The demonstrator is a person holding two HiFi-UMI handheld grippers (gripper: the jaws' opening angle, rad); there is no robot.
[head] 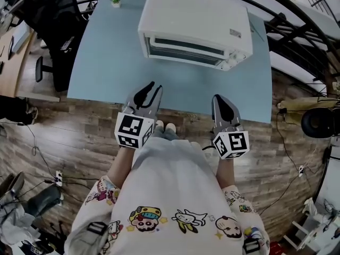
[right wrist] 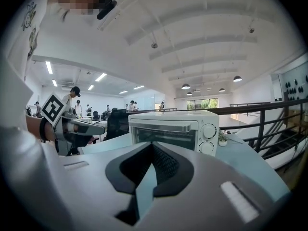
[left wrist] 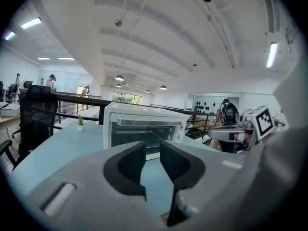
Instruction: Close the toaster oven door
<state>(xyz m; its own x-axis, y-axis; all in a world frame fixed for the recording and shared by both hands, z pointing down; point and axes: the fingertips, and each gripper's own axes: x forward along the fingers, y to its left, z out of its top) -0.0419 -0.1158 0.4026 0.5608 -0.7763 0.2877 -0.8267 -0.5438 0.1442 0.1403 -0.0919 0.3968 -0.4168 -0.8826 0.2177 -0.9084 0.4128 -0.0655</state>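
**Toaster oven** [head: 194, 23] [left wrist: 144, 129] [right wrist: 173, 129]: white and box-shaped, sitting on the far half of the desk [head: 106, 62], toward its far right corner, with its front facing the near edge.
- The glass door [head: 183, 48] is standing upright, flush against the front.
- A pale handle bar [right wrist: 163, 127] is running along the door's top.
- Two round knobs [right wrist: 209, 131] are stacked at the front's right end.

**Containers:**
- The oven cavity is showing dark behind the glass, and its contents cannot be told.
- A small white pot [head: 115, 0] [left wrist: 80, 122] [right wrist: 222, 138] is holding a green plant. It is standing alone at the desk's far left corner, well apart from the oven.

**Edges and open room:**
- The pale blue desk is lying bare from the oven's front to the near edge, and along its whole left side.
- A black office chair [head: 53, 15] is standing off the left edge.
- Wooden floor [head: 79, 126] is showing beyond the near edge.

**Left gripper** [head: 151, 91] [left wrist: 152, 153]: hovering over the near edge, left of the oven's front. Its jaws are standing apart with nothing between them.

**Right gripper** [head: 223, 101] [right wrist: 152, 150]: hovering over the near edge, in line with the oven's right end. Its jaws are pressed together at the tips and gripping nothing.

Both grippers are pointing at the oven and are well apart from it.
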